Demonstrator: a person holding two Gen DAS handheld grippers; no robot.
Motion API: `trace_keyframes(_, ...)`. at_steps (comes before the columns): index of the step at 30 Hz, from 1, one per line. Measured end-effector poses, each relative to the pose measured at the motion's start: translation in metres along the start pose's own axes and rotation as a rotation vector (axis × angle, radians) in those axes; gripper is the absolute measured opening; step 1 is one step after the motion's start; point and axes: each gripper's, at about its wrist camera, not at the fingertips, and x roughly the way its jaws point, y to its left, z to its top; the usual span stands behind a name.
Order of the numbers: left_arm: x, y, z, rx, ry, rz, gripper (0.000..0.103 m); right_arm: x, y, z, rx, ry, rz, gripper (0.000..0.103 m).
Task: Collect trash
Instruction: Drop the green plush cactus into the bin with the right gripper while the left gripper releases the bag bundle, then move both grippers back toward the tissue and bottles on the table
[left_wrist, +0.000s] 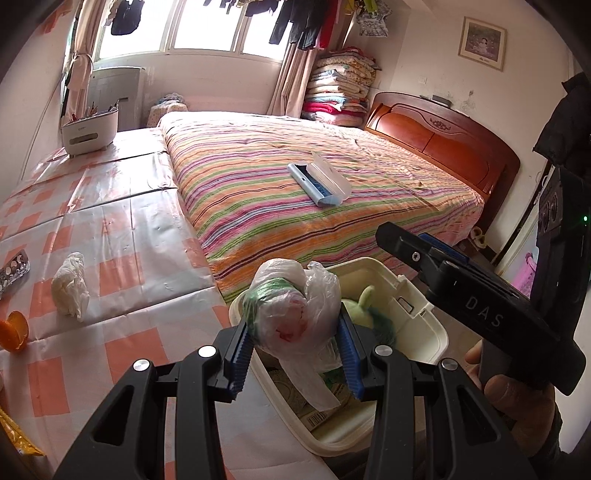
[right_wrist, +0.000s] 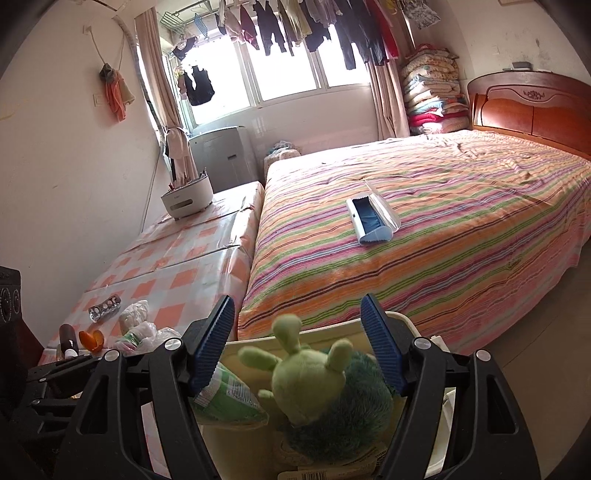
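My left gripper (left_wrist: 295, 343) is shut on a crumpled plastic bag (left_wrist: 291, 310) with green and red print and holds it above the cream trash bin (left_wrist: 424, 332) at the table's edge. The bin holds a green plush toy (right_wrist: 314, 380) and a green wrapper (right_wrist: 229, 398). My right gripper (right_wrist: 299, 350) is open and empty, fingers either side of the plush toy over the bin (right_wrist: 399, 317); it also shows in the left wrist view (left_wrist: 480, 306). A white crumpled tissue (left_wrist: 70, 284) and an orange peel (left_wrist: 14, 330) lie on the checked table (left_wrist: 129, 229).
A pill blister pack (left_wrist: 13, 269) lies at the table's left edge. A white desk organizer (left_wrist: 90, 129) stands at the table's far end. A striped bed (left_wrist: 314, 177) with an open blue case (left_wrist: 319, 179) runs along the table's right side.
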Motion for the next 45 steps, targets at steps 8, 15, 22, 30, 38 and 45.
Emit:
trace_keyframes(8,0.006,-0.007,0.0,0.012,0.013,-0.011,0.041,-0.001,-0.004,0.001,0.025,-0.004,0.003,0.07)
trace_keyframes(15,0.011,-0.012,-0.002,0.025,0.027,-0.015,0.041,-0.001,-0.006,0.002,0.038,-0.012,0.0,0.07)
trace_keyframes(22,0.015,-0.015,-0.003,0.047,0.041,-0.002,0.043,-0.001,-0.01,0.002,0.062,-0.013,-0.002,0.074)
trace_keyframes(30,0.017,-0.018,-0.007,0.056,0.047,0.0,0.056,-0.002,-0.013,-0.001,0.07,-0.006,0.002,0.075)
trace_keyframes(38,0.0,-0.02,-0.004,0.086,-0.031,0.071,0.079,0.0,-0.011,-0.002,0.07,-0.003,0.003,0.076)
trace_keyframes(45,-0.005,-0.008,-0.002,0.063,-0.028,0.095,0.079,0.005,-0.002,-0.004,0.059,0.011,0.01,0.079)
